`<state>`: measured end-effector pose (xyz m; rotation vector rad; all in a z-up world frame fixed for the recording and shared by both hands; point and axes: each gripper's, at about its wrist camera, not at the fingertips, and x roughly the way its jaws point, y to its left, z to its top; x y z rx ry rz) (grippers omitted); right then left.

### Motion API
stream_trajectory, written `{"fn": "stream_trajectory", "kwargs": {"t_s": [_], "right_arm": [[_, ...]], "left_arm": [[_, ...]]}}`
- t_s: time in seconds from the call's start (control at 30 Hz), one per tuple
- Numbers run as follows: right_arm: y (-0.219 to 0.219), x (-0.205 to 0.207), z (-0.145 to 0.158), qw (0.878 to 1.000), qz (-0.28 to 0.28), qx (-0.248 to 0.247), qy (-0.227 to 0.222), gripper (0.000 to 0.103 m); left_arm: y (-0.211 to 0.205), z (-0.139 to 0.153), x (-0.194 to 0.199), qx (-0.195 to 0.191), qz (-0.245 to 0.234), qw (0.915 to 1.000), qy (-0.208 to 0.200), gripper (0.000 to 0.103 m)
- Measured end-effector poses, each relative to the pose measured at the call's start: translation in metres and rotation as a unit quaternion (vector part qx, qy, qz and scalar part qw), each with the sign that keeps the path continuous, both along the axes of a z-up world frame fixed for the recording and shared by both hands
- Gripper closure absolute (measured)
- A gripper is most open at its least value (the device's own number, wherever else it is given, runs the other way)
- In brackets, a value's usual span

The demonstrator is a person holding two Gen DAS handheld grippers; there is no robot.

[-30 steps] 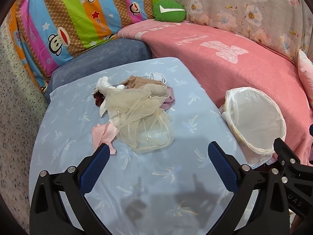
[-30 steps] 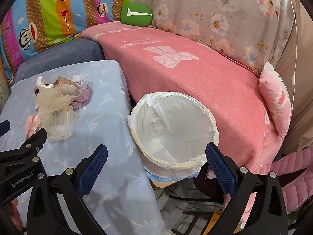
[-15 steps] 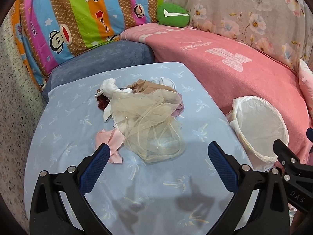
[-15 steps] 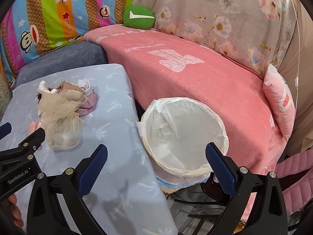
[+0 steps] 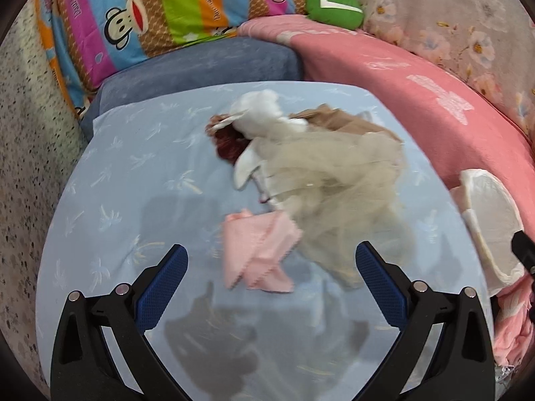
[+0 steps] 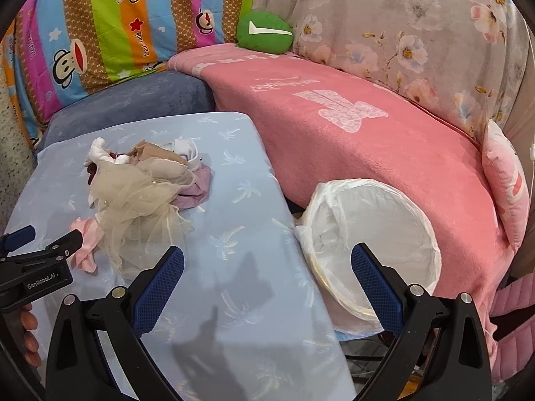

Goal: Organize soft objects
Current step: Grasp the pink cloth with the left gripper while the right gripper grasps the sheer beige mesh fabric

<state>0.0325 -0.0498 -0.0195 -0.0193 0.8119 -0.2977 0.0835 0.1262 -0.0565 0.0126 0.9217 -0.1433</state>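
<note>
A heap of soft things lies on the light blue table [image 5: 133, 173]: a cream tulle cloth [image 5: 334, 180] on top, a pink cloth [image 5: 257, 250] at its near edge, a white piece [image 5: 264, 110], a dark red piece [image 5: 230, 143] and a tan piece [image 5: 337, 120] behind. My left gripper [image 5: 271, 284] is open just short of the pink cloth, nothing between its fingers. In the right wrist view the same tulle cloth [image 6: 140, 197] sits left, and the white-lined basket [image 6: 371, 240] stands off the table's right edge. My right gripper [image 6: 267, 284] is open and empty between table edge and basket.
A pink blanket [image 6: 351, 140] covers the sofa behind, with a green cushion [image 6: 264, 30], a striped monkey-print cover [image 6: 110, 23] and a blue-grey cushion [image 5: 200, 63]. A pink pillow [image 6: 508, 180] lies far right. The left gripper [image 6: 36, 267] and a hand show at the right view's left edge.
My left gripper has moved forward and down toward the heap, so the pink cloth now lies just ahead of its fingers. The right gripper has shifted slightly forward. Both stay open.
</note>
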Motion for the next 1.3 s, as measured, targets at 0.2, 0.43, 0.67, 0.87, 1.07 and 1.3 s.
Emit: {"fn": "stream_trajectory", "kwargs": {"t_s": [0.2, 0.43, 0.67, 0.87, 1.07, 1.3], "right_arm": [[0.023, 0.021, -0.007, 1.0, 0.022, 0.008, 0.001, 0.006], [0.047, 0.043, -0.021, 0.999, 0.047, 0.017, 0.015, 0.006], [0.066, 0.061, -0.042, 0.995, 0.074, 0.054, 0.043, 0.025], [0.087, 0.076, -0.064, 0.987, 0.108, 0.093, 0.077, 0.051], [0.1, 0.084, -0.084, 0.979, 0.128, 0.119, 0.106, 0.095], [0.095, 0.071, -0.056, 0.983, 0.129, 0.114, 0.069, 0.102]], "left_arm": [[0.027, -0.021, 0.015, -0.046, 0.0, 0.9986, 0.028, 0.01], [0.033, -0.038, 0.029, -0.092, -0.014, 0.9934, 0.068, 0.038], [0.035, -0.042, 0.031, -0.124, -0.035, 0.9877, 0.089, 0.088], [0.036, -0.035, 0.027, -0.129, -0.044, 0.9873, 0.08, 0.098], [0.037, -0.023, 0.025, -0.12, -0.042, 0.9898, 0.065, 0.098], [0.029, -0.004, 0.022, -0.115, -0.042, 0.9913, 0.048, 0.098]]}}
